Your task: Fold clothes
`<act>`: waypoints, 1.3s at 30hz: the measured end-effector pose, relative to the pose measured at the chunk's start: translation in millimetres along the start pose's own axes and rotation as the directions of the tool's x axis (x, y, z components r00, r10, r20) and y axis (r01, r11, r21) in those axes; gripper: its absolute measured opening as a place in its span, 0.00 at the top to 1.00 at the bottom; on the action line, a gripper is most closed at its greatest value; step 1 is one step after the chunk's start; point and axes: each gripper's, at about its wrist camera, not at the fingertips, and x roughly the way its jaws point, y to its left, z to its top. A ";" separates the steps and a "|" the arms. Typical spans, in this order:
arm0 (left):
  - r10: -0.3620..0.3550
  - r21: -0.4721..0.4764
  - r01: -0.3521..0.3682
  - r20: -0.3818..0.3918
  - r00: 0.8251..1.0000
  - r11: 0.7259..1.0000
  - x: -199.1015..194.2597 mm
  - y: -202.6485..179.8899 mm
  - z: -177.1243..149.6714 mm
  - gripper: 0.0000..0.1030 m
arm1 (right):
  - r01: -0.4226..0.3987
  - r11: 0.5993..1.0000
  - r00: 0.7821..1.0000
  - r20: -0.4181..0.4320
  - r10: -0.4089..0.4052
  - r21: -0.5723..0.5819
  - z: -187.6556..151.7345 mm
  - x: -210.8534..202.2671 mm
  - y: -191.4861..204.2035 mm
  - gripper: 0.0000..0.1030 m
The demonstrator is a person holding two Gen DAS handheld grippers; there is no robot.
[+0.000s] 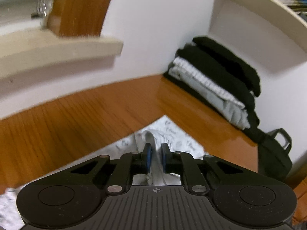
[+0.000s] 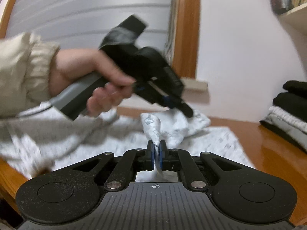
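Lying across glossy orange wooden table below white walls: white printed garment. Right gripper pinching its raised fold; left gripper fingers slightly apart around fabric. Resting nearby: folded black-and-grey clothes stack.

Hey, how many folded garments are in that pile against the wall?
3 that I can tell: a black folded garment on top, a second black one beneath it, and a grey-and-white one lower down. A dark layer underneath may be another; it is mostly hidden.
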 end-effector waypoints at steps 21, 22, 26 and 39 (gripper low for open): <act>0.088 0.004 -0.096 0.344 0.935 0.995 -294.9 26.2 46.8 0.92 | -0.436 0.897 0.868 0.225 0.442 -0.078 192.0 -16.3 109.8 0.95; 0.096 0.000 -0.103 0.357 0.929 0.995 -309.9 30.2 44.8 0.92 | -0.462 0.883 0.855 0.224 0.468 -0.083 197.4 -13.1 122.8 0.95; 0.128 -0.015 -0.134 0.406 0.905 0.991 -369.2 45.1 36.9 0.92 | -0.534 0.836 0.805 0.229 0.548 -0.125 215.3 -8.0 178.2 0.95; 0.304 -0.206 -0.247 0.320 0.897 0.947 -442.2 149.9 -55.9 0.99 | -0.653 0.737 0.736 0.084 0.671 -0.175 224.9 49.2 288.8 0.95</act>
